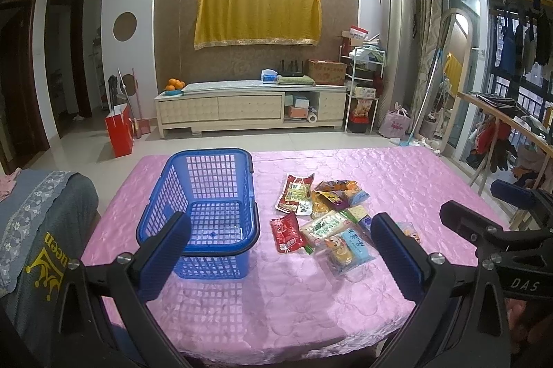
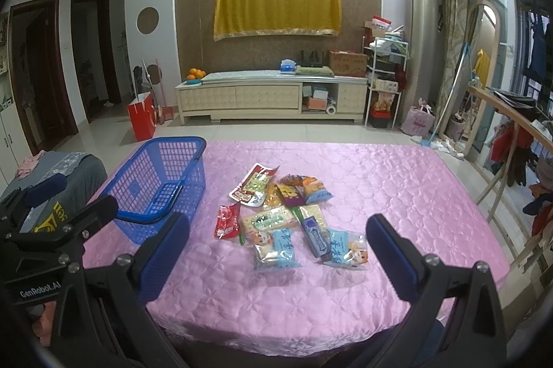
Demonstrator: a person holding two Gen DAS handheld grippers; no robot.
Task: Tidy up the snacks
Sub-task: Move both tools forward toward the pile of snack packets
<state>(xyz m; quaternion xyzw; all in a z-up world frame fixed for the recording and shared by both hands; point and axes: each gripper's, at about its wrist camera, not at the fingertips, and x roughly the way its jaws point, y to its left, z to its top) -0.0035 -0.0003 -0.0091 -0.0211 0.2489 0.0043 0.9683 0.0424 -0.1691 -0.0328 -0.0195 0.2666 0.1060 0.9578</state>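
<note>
Now both tongs hang wide open, empty: left tongs [image 1: 276, 250], right tongs [image 2: 276, 250]. Snack packets [image 2: 280, 219] lie mid-frame on the counter [image 2: 397, 195], beside the blue basket [image 1: 204, 205].

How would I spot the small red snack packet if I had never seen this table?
Start at the pink quilted tablecloth and find the blue plastic lattice basket. Beside it lies a snack pile; the small red snack packet sits at the pile's edge nearest the basket, the only all-red wrapper.

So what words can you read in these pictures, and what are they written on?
"DAS": on the right gripper, seen from the left wrist.
"GenRobot.AI": on the left gripper, seen from the right wrist.
"ueen", upside down, beside a crown: on the grey cloth.
Snack packets: printing too small and blurred to read.
Box on the cabinet: unreadable.
</note>
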